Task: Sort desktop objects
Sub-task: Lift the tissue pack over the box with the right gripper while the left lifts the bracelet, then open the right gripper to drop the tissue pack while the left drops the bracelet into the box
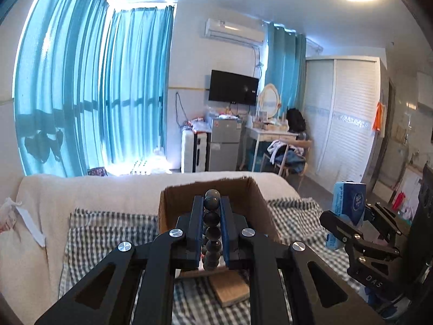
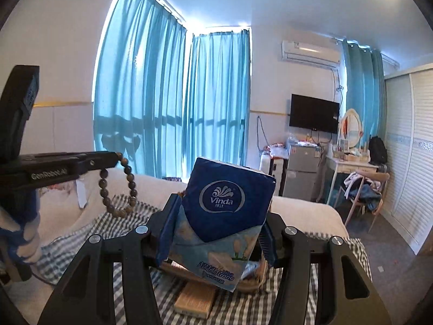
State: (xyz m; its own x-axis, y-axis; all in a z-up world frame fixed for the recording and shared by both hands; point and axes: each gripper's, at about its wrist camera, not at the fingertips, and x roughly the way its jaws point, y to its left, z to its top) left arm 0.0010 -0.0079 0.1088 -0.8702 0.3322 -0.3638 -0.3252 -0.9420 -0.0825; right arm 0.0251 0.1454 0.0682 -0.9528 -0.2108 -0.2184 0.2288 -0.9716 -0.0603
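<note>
— Gripping a bead bracelet [image 1: 212, 226], the left gripper [image 1: 212, 208] is pinching it between nearly closed fingers [image 1: 197, 216], high above the checked cloth [image 1: 108, 233]. How is the loop hanging?

— It is dangling downward from the fingertips, its long axis running roughly up and down, as the right wrist view shows [image 2: 119, 187]. From the left wrist view the beads are lining up along the fingers toward the cardboard box [image 1: 173, 203] beyond.

— And the right gripper [image 2: 216, 216]?

— Its fingers [image 2: 169, 233] are standing about half open, pressing both sides of a tissue pack [image 2: 224, 208]. The pack is pointing forward and upward, its dark blue end facing the curtains [image 2: 173, 94]. The left wrist view is showing it upright on the right [image 1: 346, 211].

— What is lying underneath?

— A small wooden block [image 1: 232, 288] is resting on the cloth below both grippers.
</note>
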